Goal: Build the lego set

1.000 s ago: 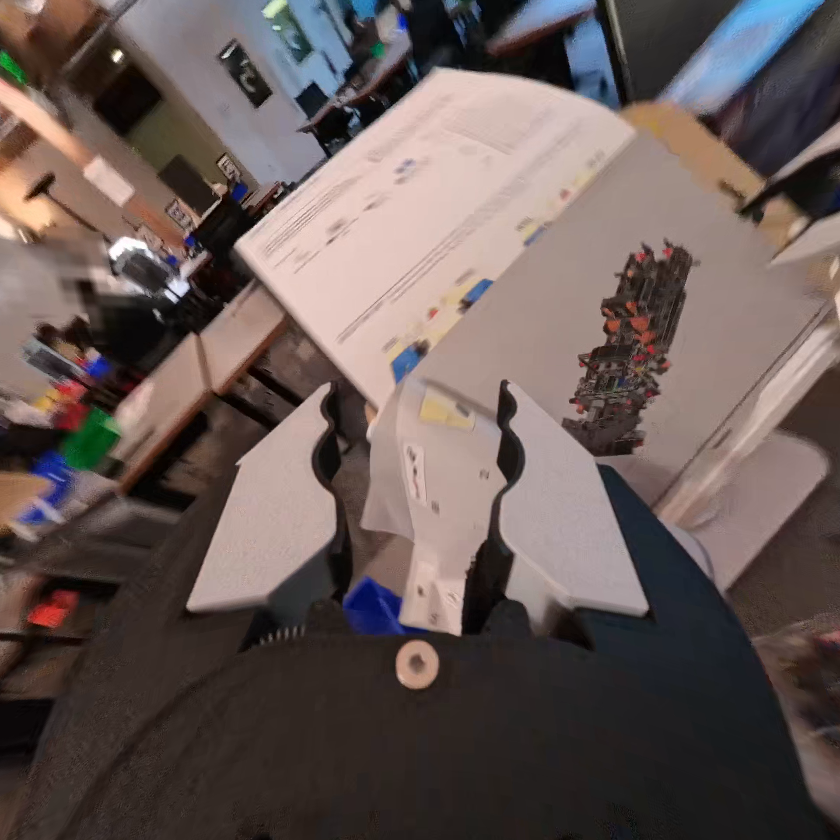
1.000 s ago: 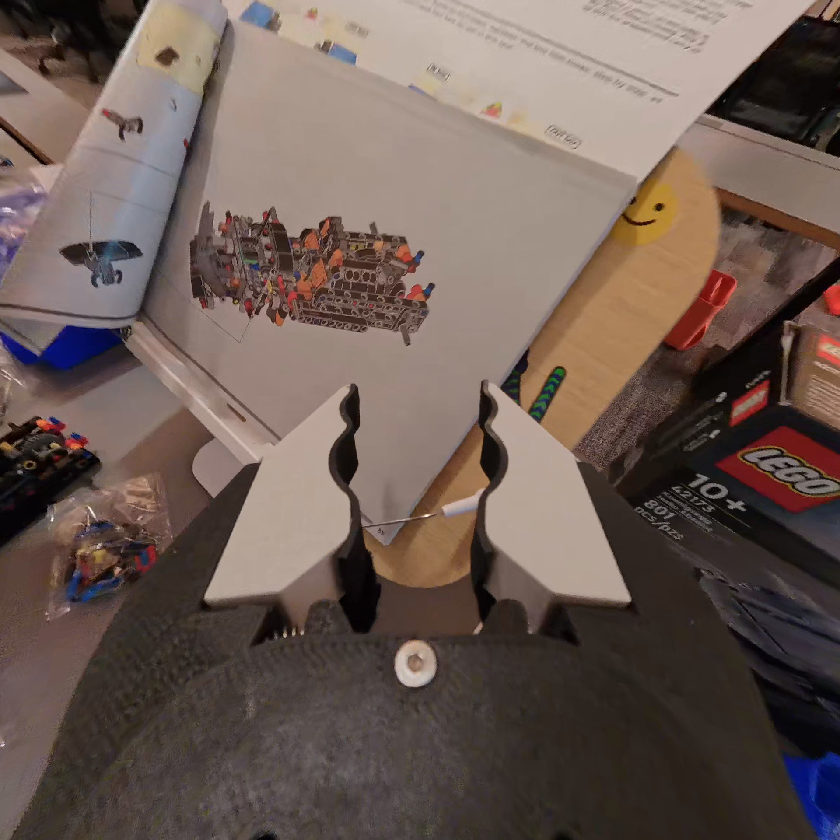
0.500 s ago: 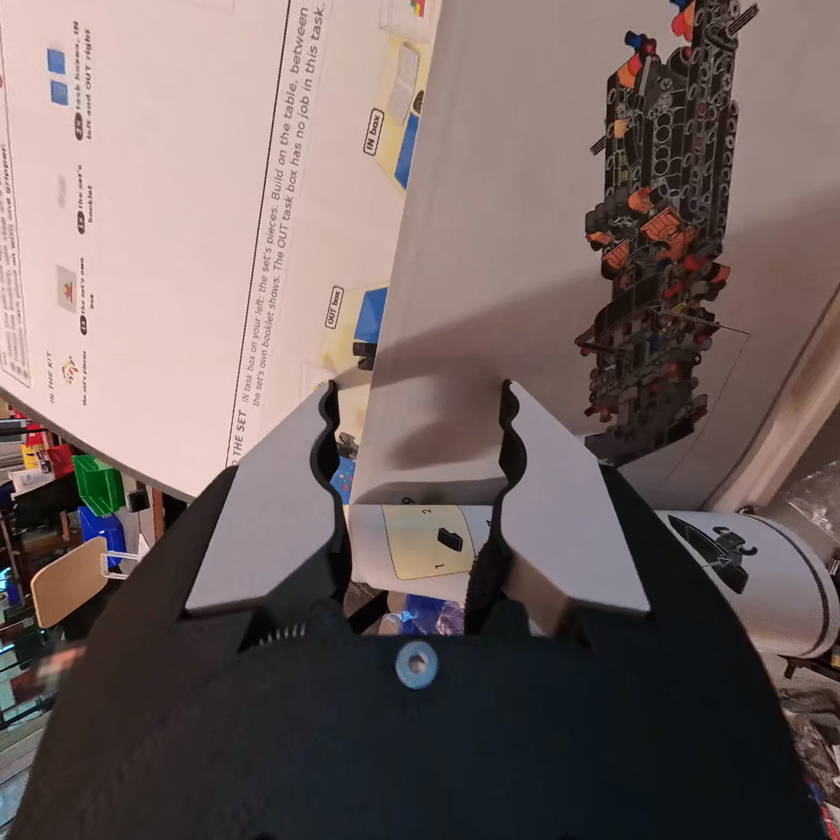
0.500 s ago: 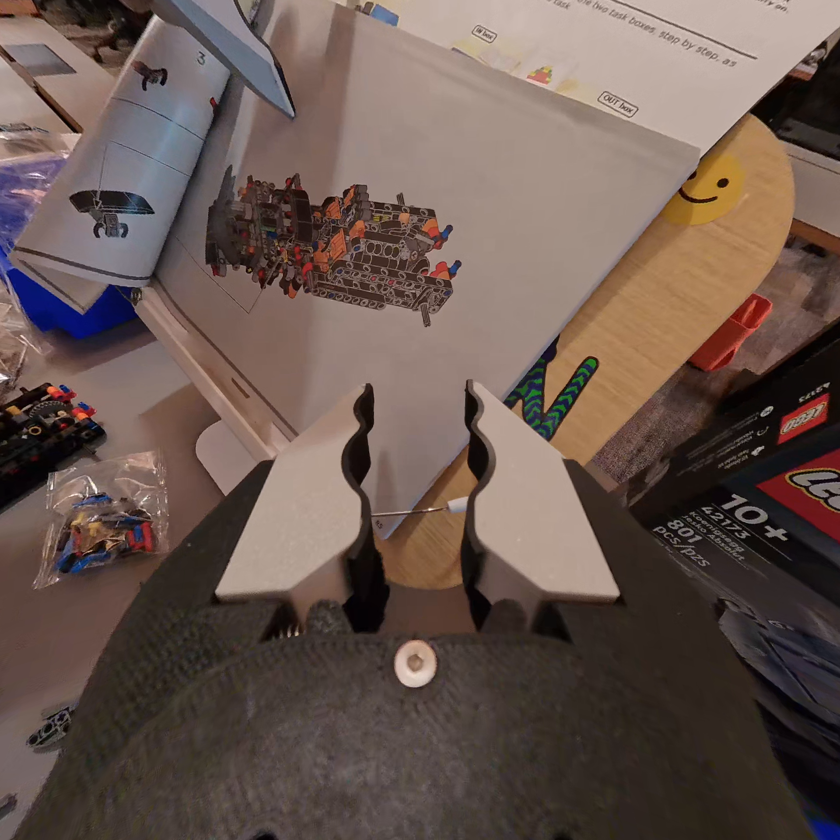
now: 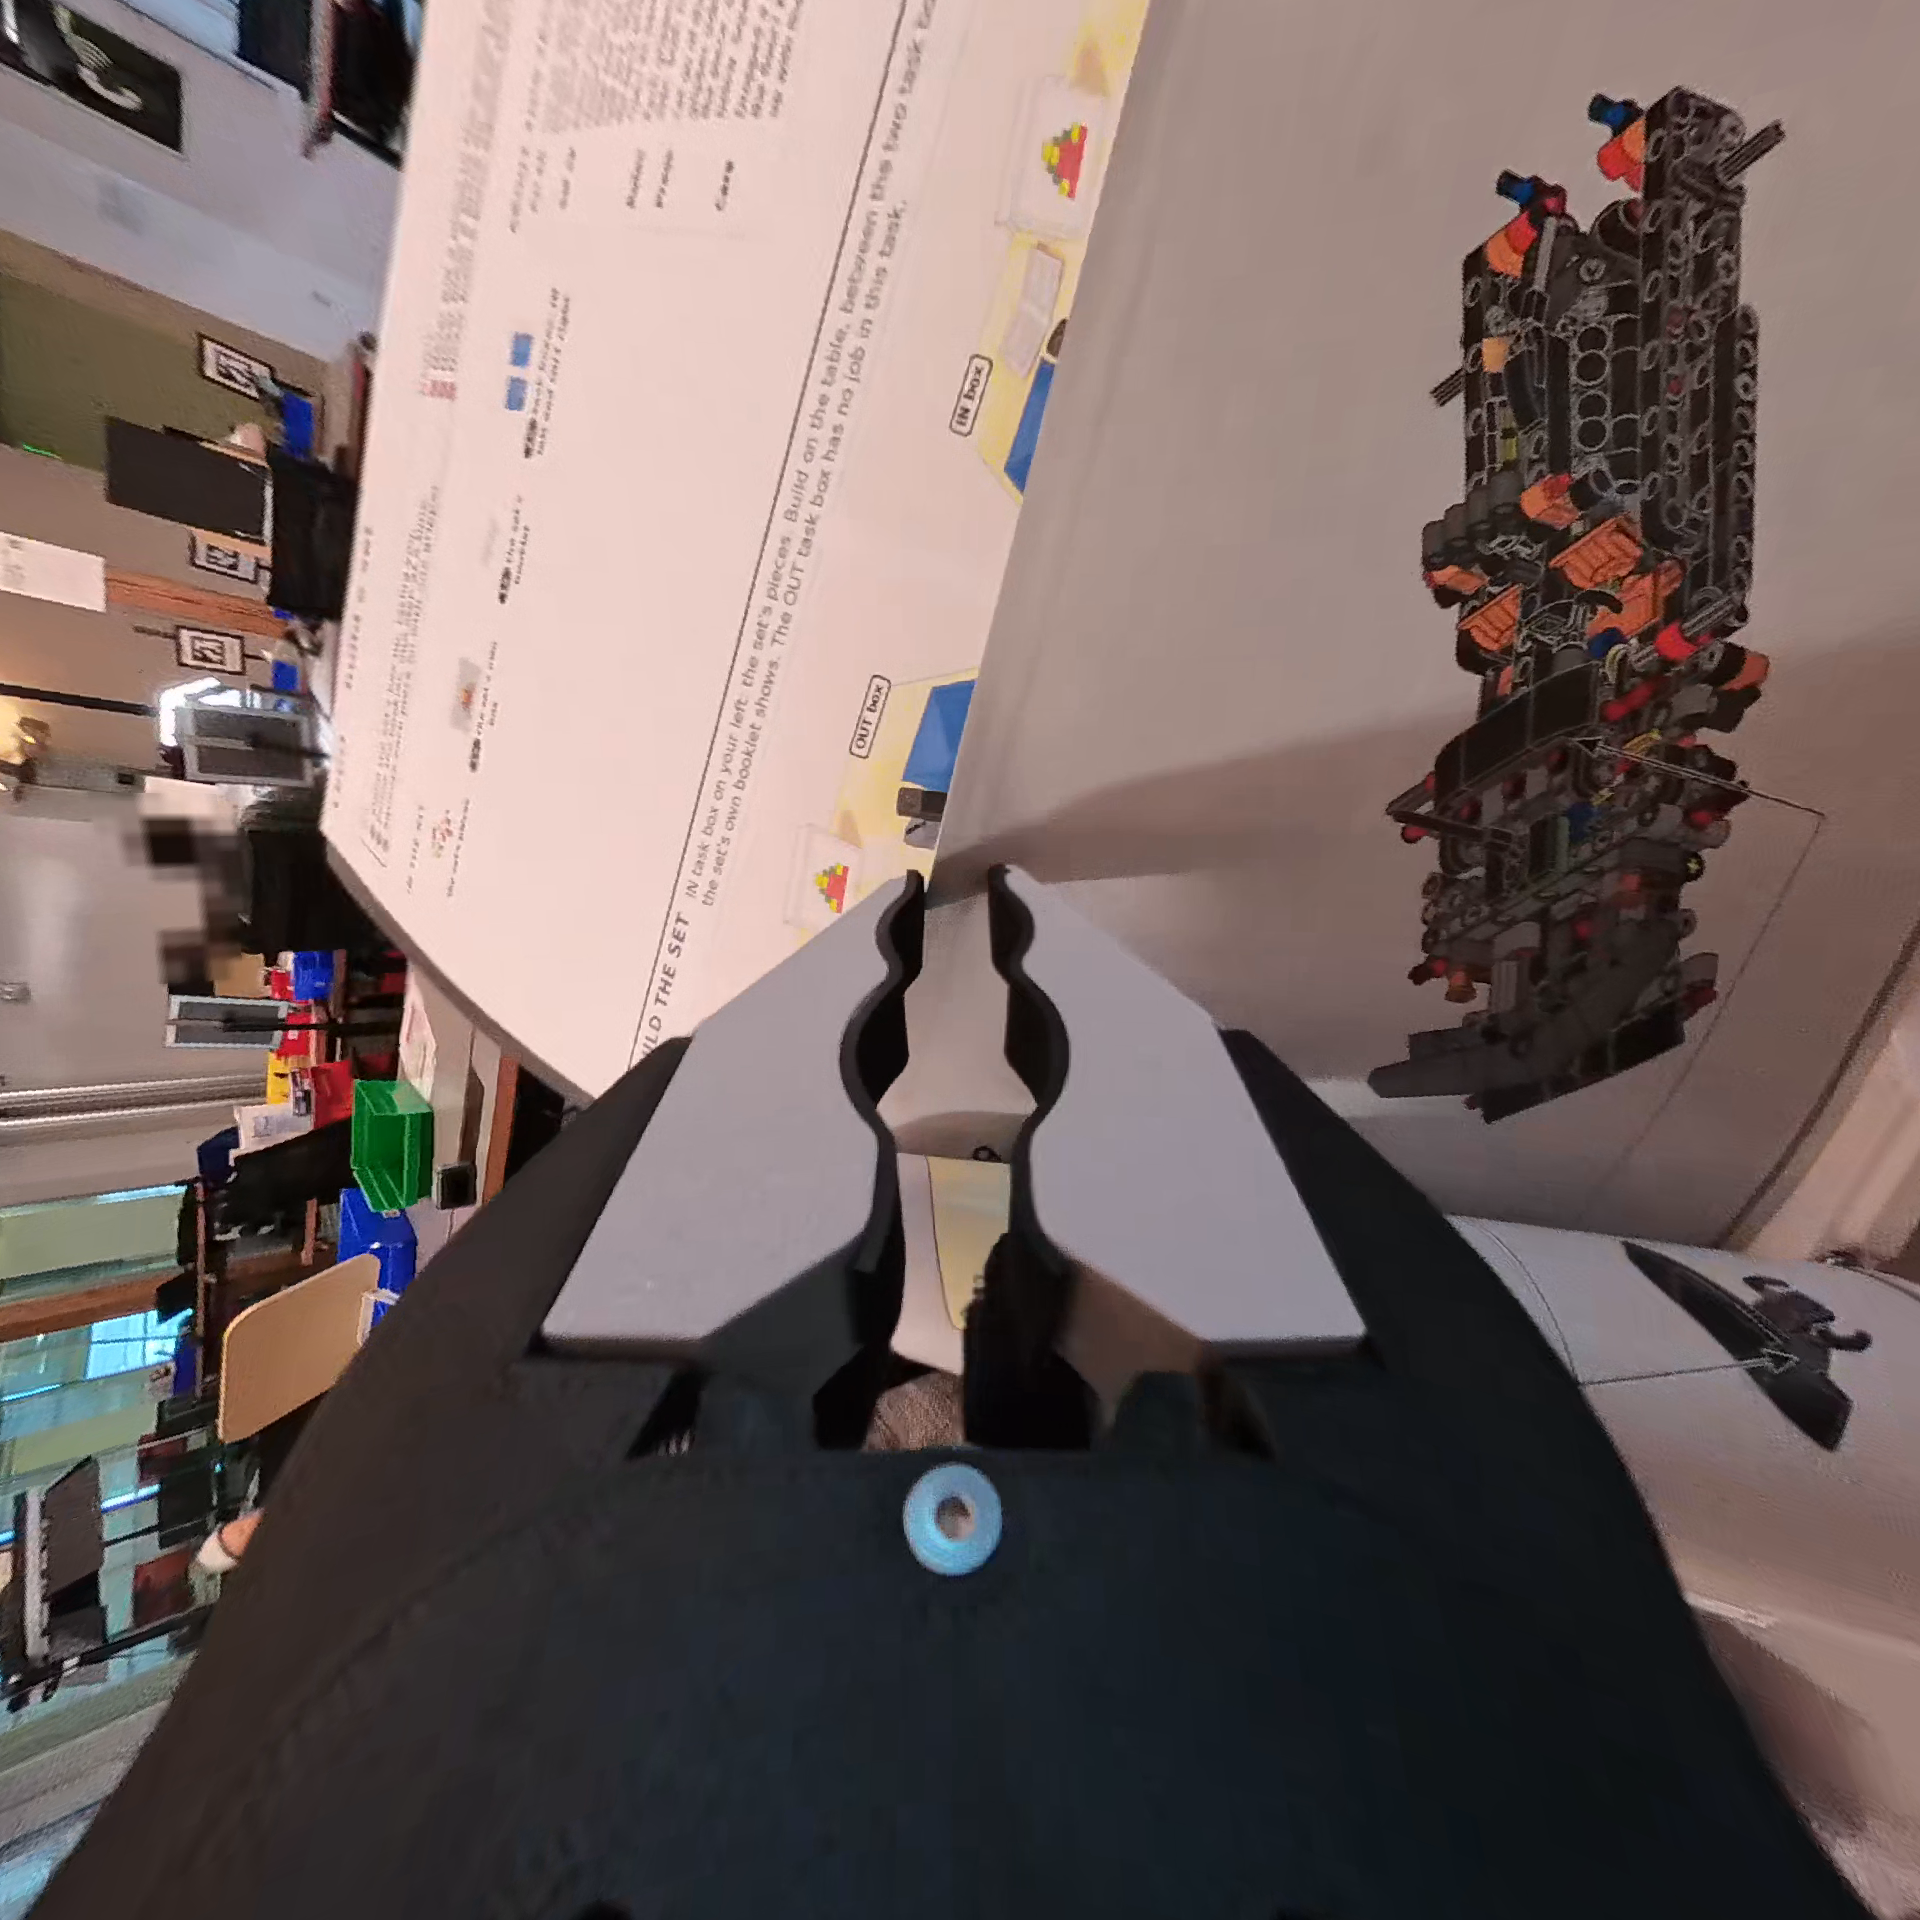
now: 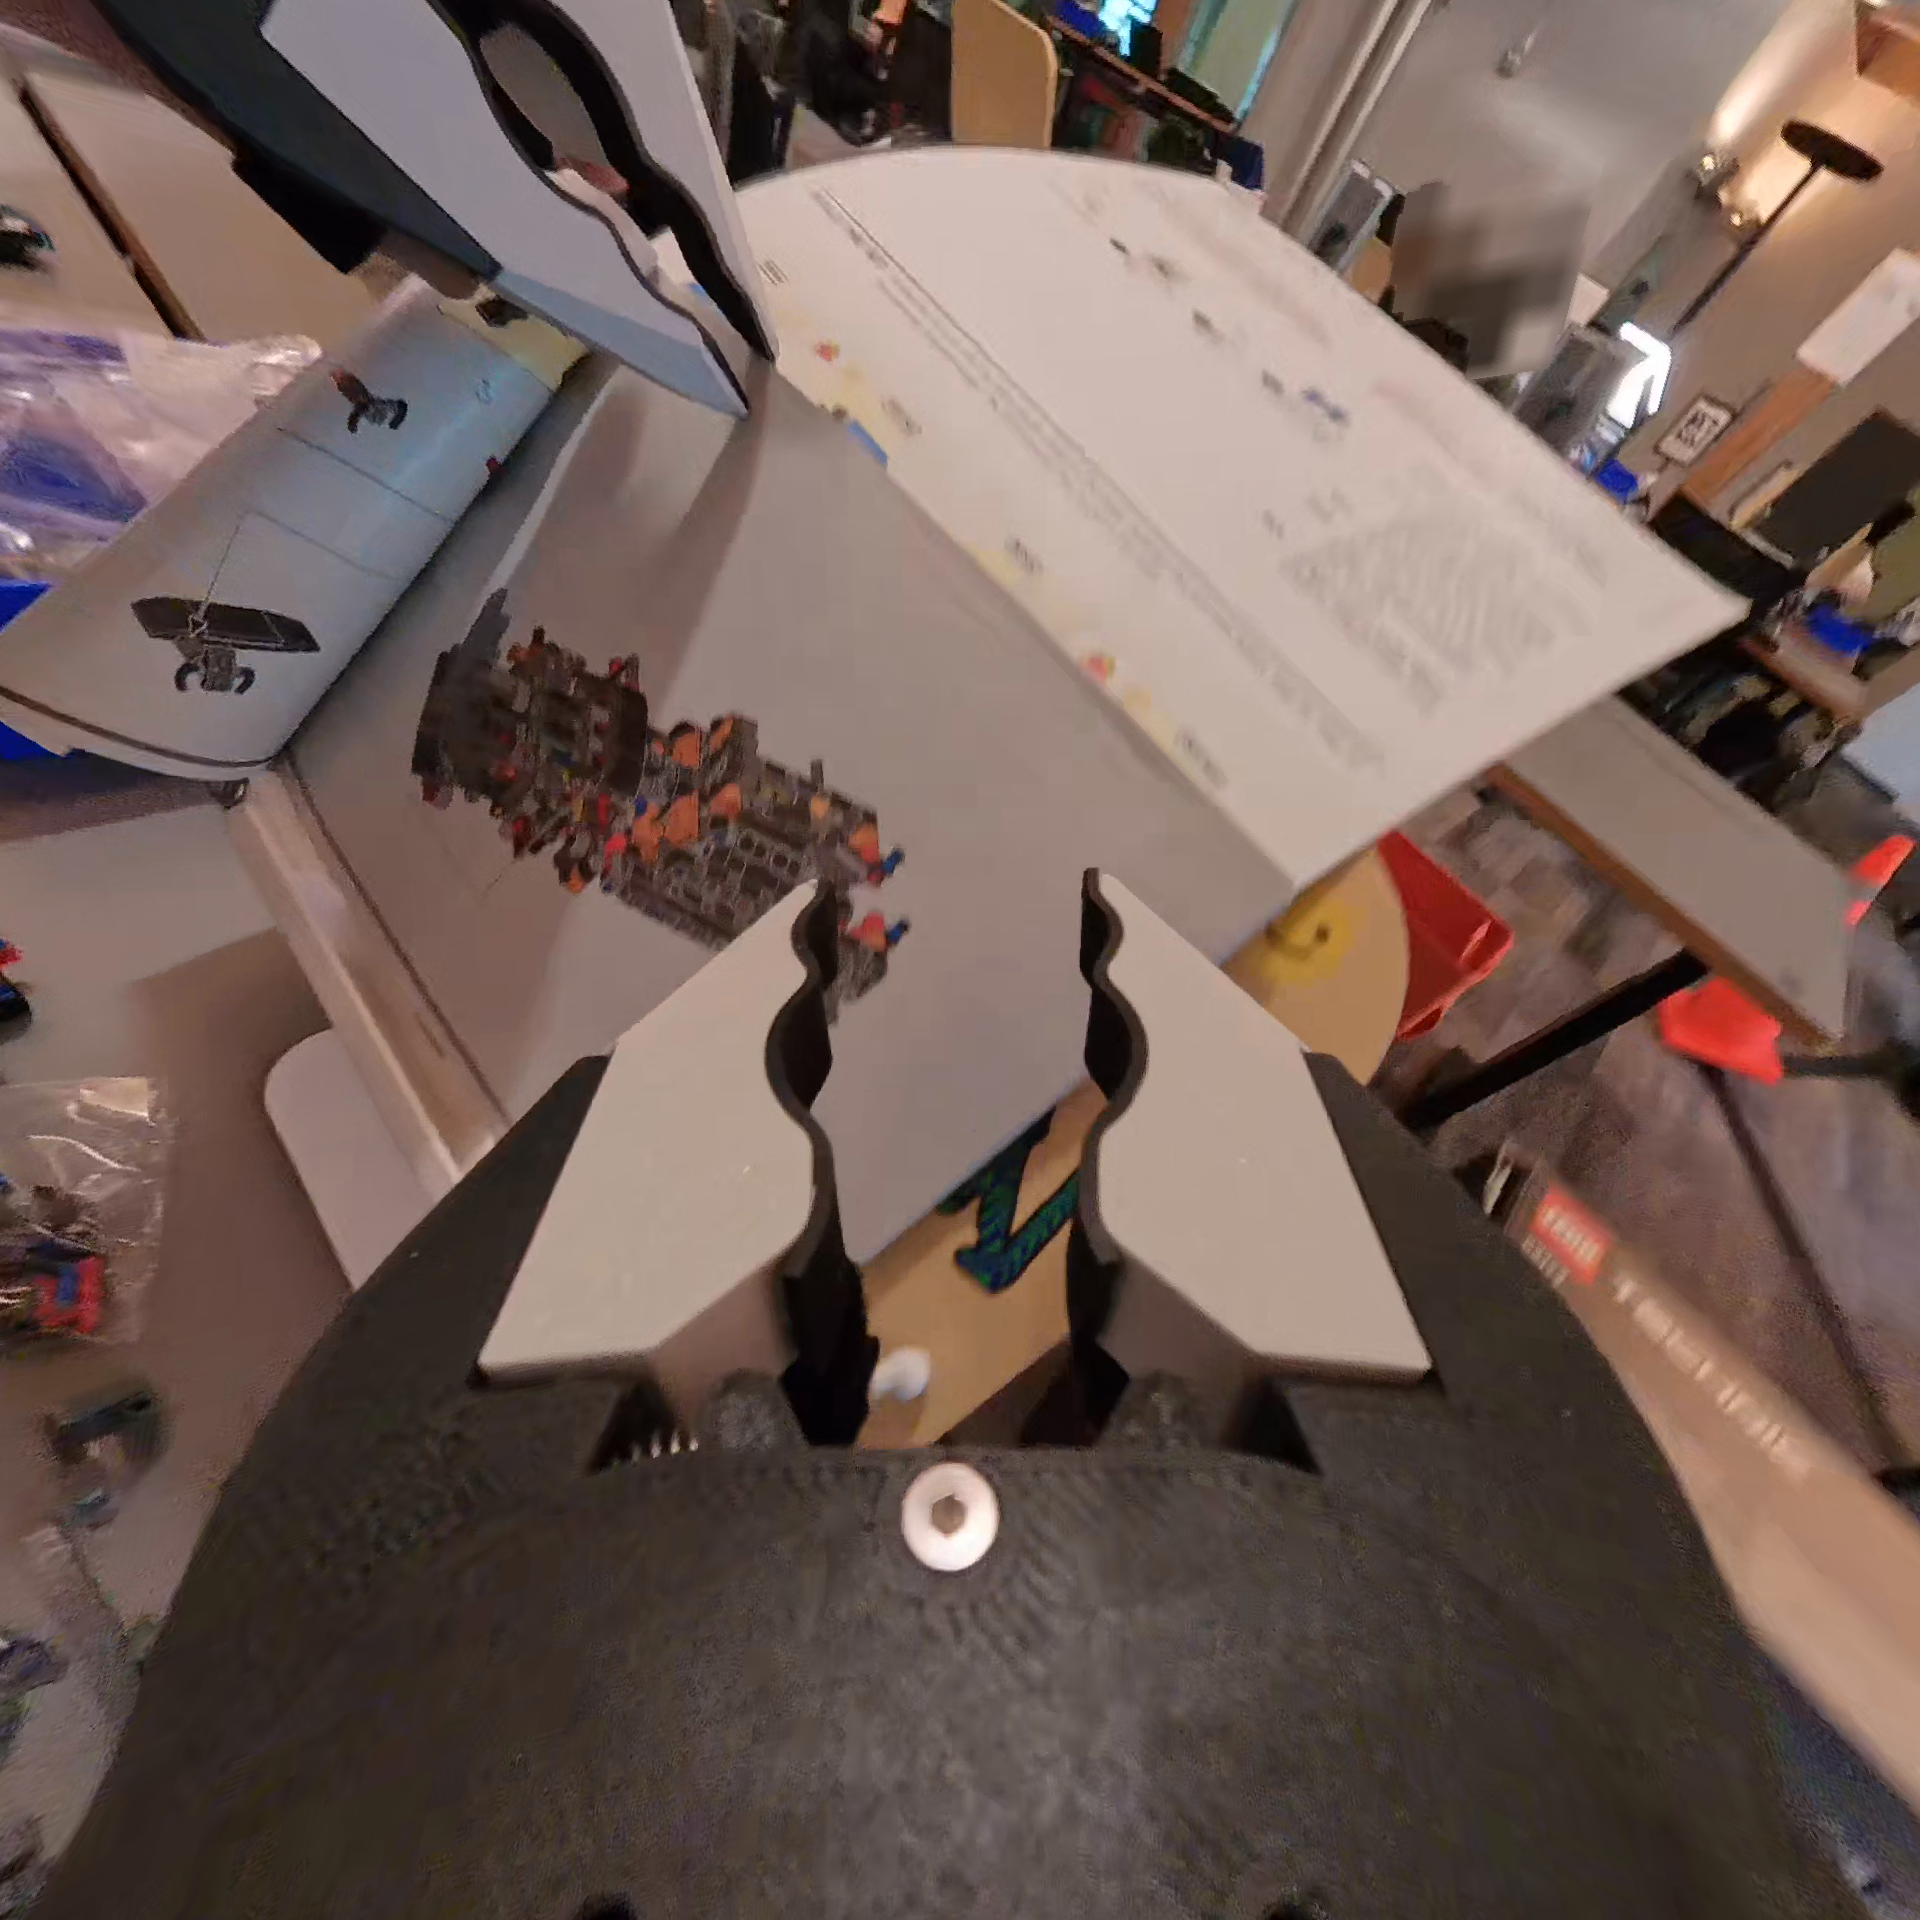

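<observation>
My left gripper (image 5: 951, 883) has its jaws nearly together on the far-left corner of the open booklet page (image 5: 1247, 520); I read that as pinching the page, though the contact itself sits behind the tips, so not certain. My right gripper (image 6: 951, 904) has jaws apart, nothing between them, hovering over the near-right corner of the same page. Left is the one on the paper.

The page's long axis runs left to right across the stand (image 6: 343, 935), and the free edge lies straight ahead of the left jaws, so the page turn hinges on that corner.

The page is grey, leaning back on the stand, printed with a dark model with orange parts (image 6: 665, 800). Turned pages curl off to the left (image 6: 260, 561). A white instruction sheet (image 6: 1299, 468) stands behind it. Parts bag (image 6: 73, 1216) lies on the worktop (image 6: 135, 997), near left.
</observation>
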Demonstrator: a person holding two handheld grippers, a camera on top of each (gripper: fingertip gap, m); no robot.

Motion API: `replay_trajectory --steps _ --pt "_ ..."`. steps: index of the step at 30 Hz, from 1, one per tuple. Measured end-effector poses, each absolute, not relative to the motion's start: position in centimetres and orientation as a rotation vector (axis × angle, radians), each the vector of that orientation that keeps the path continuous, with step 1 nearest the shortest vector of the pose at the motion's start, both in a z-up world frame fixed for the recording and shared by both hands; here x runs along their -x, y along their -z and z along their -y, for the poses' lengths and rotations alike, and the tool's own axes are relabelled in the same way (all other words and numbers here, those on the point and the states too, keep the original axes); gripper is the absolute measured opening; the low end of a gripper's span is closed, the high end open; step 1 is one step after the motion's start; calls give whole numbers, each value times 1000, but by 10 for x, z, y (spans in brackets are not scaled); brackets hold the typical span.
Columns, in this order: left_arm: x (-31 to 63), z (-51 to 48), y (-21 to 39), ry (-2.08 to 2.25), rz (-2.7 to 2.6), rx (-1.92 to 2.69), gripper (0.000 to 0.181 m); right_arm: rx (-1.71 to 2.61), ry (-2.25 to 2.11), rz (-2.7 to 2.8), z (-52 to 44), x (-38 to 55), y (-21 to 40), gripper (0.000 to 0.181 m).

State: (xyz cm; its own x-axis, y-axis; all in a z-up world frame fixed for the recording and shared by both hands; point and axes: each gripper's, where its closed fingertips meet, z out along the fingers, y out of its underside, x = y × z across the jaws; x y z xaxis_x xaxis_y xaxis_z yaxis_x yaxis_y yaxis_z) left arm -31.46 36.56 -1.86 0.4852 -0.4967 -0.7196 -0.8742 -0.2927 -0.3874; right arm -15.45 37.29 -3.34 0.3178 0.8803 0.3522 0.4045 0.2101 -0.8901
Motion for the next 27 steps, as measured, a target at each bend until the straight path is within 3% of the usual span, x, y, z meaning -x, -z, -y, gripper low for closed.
replay_trajectory --steps 1,5,8,13,18,27 --pt "314 -365 17 -606 -1133 1932 8 1370 -479 1314 -374 162 25 49" --pt "313 -360 11 -598 -1133 1873 4 1354 -374 1460 -385 193 9 72" --pt "309 -354 6 -568 -1138 1840 3 1400 -393 1606 -391 211 17 71" --pt "305 -346 0 -551 -1167 1797 3 1484 -561 1778 -388 220 29 50" --pt "305 -346 1 -530 -1214 1810 7 1494 -793 1749 -382 213 9 4" --pt "292 -339 -13 -484 -1299 1842 15 1393 -654 1782 -368 202 3 0"
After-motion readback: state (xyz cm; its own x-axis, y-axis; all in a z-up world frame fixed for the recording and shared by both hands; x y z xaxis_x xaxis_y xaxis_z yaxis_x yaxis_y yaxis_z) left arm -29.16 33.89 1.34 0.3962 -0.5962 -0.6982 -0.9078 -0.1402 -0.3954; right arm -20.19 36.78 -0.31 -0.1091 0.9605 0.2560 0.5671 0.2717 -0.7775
